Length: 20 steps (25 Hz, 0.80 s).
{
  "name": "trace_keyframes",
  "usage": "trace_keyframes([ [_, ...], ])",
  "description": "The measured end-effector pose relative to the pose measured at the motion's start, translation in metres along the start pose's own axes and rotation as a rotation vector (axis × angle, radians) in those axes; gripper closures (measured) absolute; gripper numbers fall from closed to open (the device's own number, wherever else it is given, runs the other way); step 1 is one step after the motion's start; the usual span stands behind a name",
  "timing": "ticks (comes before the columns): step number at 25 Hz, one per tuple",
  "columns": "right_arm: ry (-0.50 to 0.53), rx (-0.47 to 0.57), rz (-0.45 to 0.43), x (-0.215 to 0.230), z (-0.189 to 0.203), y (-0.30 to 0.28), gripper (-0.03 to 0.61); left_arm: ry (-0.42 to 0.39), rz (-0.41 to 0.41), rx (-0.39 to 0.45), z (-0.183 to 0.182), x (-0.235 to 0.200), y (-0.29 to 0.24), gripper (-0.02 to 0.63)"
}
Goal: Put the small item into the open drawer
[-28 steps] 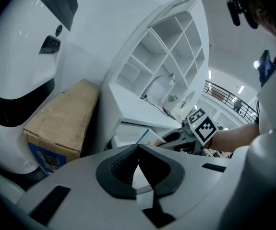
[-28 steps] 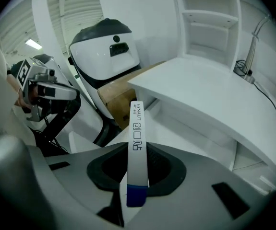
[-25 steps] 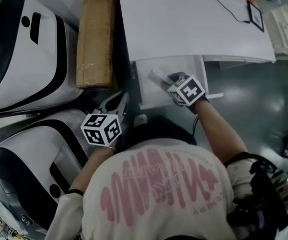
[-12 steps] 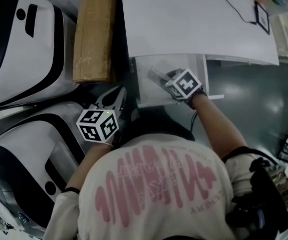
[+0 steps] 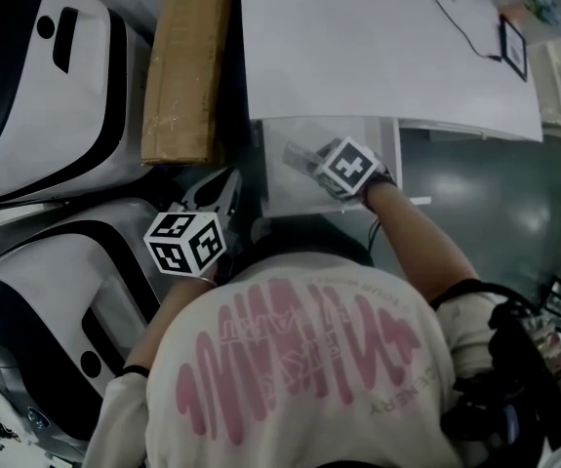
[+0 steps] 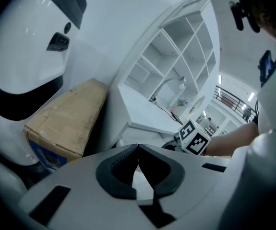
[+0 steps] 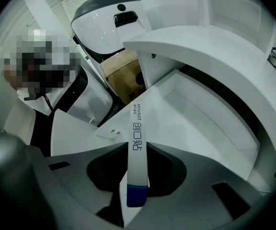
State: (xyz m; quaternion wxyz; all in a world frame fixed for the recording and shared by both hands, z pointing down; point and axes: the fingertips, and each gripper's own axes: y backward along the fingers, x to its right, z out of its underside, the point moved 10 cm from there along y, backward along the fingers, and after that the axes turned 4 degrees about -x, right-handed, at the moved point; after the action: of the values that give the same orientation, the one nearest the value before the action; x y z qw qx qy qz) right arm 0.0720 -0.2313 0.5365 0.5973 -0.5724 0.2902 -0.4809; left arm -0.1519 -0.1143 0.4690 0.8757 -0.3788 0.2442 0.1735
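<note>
Since a second ago the right gripper [image 5: 301,154] has sunk a little deeper over the open drawer [image 5: 373,135] and its marker cube has rolled, while the left gripper [image 5: 223,185] has hardly shifted from its place just outside the drawer's left wall.

Seen in the right gripper view, the right gripper [image 7: 138,145] points steeply down into the drawer [image 7: 200,119]. Its jaws are clamped on the small item [image 7: 138,128], a thin flat white box with a blue end and dark print along its face. The white end of the small item [image 5: 298,151] sticks out past the jaw tips, above the drawer's pale bottom near its left side. Whether it touches the bottom cannot be told.

Seen in the left gripper view, the left gripper [image 6: 138,145] has its jaws together at the tips with nothing between them. It looks toward the drawer's left front corner.

Behind the drawer lies the white desk top [image 5: 378,47], from under which the drawer is pulled out. A cardboard box [image 5: 187,66] stands left of the drawer, beyond the left gripper. Farther left of the drawer are two white-and-black machine shells [image 5: 36,76]. The person's white shirt [image 5: 300,378] with pink print fills the space in front of the drawer.
</note>
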Motion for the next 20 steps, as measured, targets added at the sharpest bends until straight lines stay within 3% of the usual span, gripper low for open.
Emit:
trace_keyframes([
  [4,0.010,-0.028,-0.018,0.005,0.000,-0.006,0.488,0.097,-0.025,0.019,0.000,-0.010,0.001,0.583],
  [20,0.019,-0.088,-0.067,0.018,-0.005,-0.030,0.486,0.162,-0.097,0.041,0.006,-0.022,0.000,0.583],
])
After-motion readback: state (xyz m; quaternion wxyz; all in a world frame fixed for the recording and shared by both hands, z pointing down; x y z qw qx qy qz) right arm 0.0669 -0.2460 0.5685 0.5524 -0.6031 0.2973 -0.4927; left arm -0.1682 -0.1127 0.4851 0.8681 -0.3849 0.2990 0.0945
